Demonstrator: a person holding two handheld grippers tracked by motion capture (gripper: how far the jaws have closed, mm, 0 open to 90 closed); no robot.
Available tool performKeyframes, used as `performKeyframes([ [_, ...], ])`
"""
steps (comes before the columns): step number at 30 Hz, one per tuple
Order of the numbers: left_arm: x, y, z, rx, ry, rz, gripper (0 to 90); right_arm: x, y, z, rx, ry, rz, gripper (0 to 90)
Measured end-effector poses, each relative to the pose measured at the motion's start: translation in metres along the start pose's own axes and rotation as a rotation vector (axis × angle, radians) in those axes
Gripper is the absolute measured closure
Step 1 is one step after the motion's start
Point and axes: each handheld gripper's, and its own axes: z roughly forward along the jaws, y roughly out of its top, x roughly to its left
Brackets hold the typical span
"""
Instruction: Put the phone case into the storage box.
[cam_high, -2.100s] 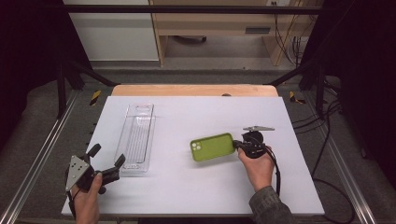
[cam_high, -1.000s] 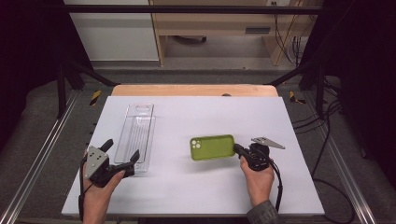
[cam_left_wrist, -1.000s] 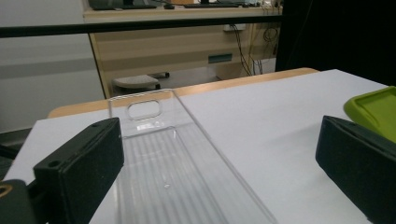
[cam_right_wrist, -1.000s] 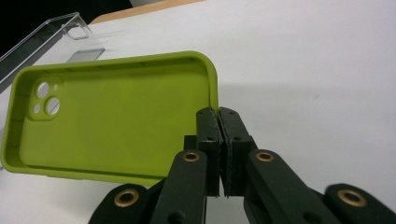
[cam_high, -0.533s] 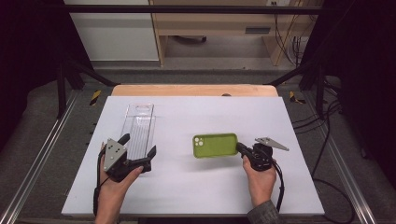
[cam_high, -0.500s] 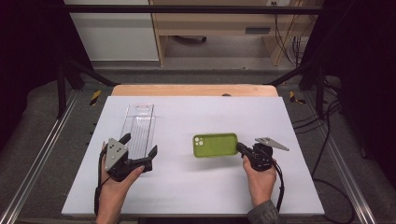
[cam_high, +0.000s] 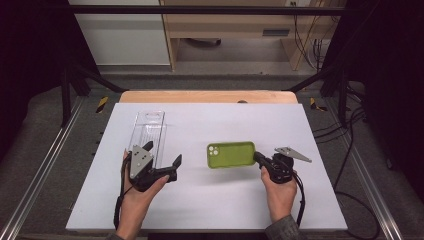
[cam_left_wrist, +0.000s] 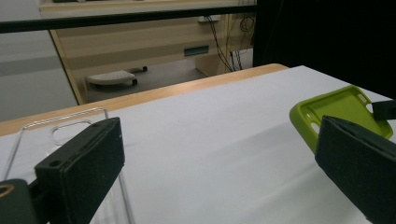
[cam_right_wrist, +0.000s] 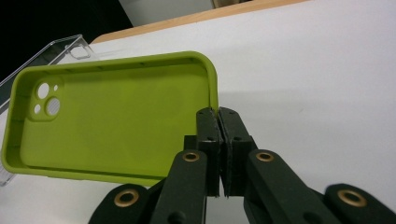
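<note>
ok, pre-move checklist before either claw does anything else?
1. Right claw shut on the green case: ok, jaws pinch its short edge wall.
2. Green case open side up: ok, the inside shows.
3. Left claw open: ok, jaws wide apart.
4. Left claw holding nothing: ok.
5. Clear case flat on the white table, apart from the green one: ok.
6. Grip depth on the wall: cannot tell.

Green phone case (cam_high: 231, 154), open side up, beside clear case (cam_high: 147, 137)
</note>
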Motion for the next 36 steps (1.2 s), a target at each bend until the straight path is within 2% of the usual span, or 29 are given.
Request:
performKeyframes([
  [1,-0.003,0.001,0.003,0.004,-0.012,-0.005,1.6,0.001,0.0,0.0,-0.001,0.0,-0.001,88.0],
  [6,-0.011,0.004,0.009,0.008,-0.021,-0.013,1.9,0.003,-0.001,0.001,-0.003,0.001,-0.009,88.0],
  [9,-0.017,0.006,0.014,0.01,-0.03,-0.011,1.9,0.006,-0.002,0.001,-0.006,0.002,-0.025,88.0],
  [18,-0.033,0.009,0.023,0.021,-0.047,0.002,2.1,0.006,0.0,-0.002,-0.036,-0.002,-0.019,88.0],
  [20,-0.036,0.01,0.027,0.026,-0.054,-0.018,2.1,0.007,-0.001,-0.003,-0.038,-0.004,-0.022,88.0],
  [23,-0.039,0.01,0.029,0.028,-0.058,-0.025,2.1,0.007,-0.001,-0.003,-0.045,-0.005,-0.021,88.0],
  [25,-0.042,0.01,0.031,0.032,-0.05,-0.016,2.6,0.007,0.0,-0.003,-0.046,-0.003,-0.021,88.0],
  [29,-0.049,0.011,0.035,0.04,-0.067,-0.015,2.8,0.007,0.0,-0.004,-0.049,-0.002,-0.022,88.0],
  [34,-0.057,0.008,0.038,0.061,-0.07,0.008,3.4,0.009,0.0,-0.003,-0.046,0.007,-0.033,88.0],
  [36,-0.059,0.007,0.038,0.063,-0.072,0.001,3.4,0.01,0.0,-0.002,-0.046,0.01,-0.036,88.0],
])
